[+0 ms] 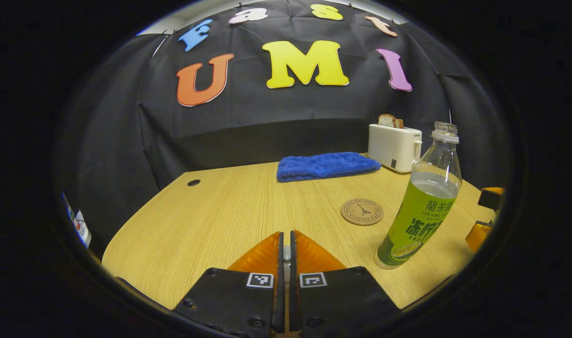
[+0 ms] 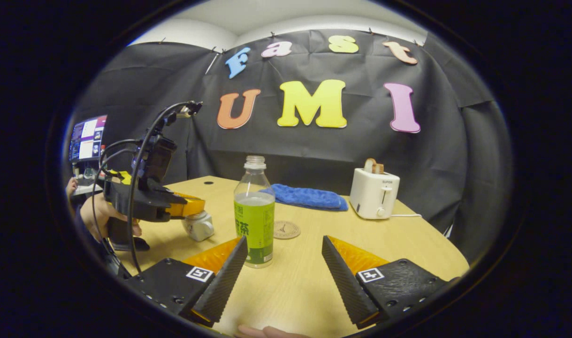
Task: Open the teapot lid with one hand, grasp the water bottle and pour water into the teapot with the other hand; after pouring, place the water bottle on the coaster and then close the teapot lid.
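Left gripper (image 1: pixel 286 251) low over the near edge of the table (image 1: pixel 229 216), jaws closed down to a thin slit; something small and pale in the slit, hard to make out. From the right gripper view, same gripper (image 2: pixel 192 206) over the teapot (image 2: pixel 199 225) near the table's left edge, tips right at the top of the pot; lid hidden, cannot tell whether lifted. Held by a hand (image 2: pixel 100 216). Right gripper (image 2: pixel 284 256) wide open, gripping nothing, aimed across the table from the near edge. Bottle (image 2: pixel 254 213) upright, uncapped, partly full, just ahead of the right gripper's left finger (image 2: pixel 222 277), near the middle of the table and not between the fingers. Coaster (image 2: pixel 286 230) flat, just beyond the bottle and to its right, bare. Blue towel (image 2: pixel 309 197) folded along the far edge. Toaster (image 2: pixel 374 193) with bread in its slot at the far right corner.
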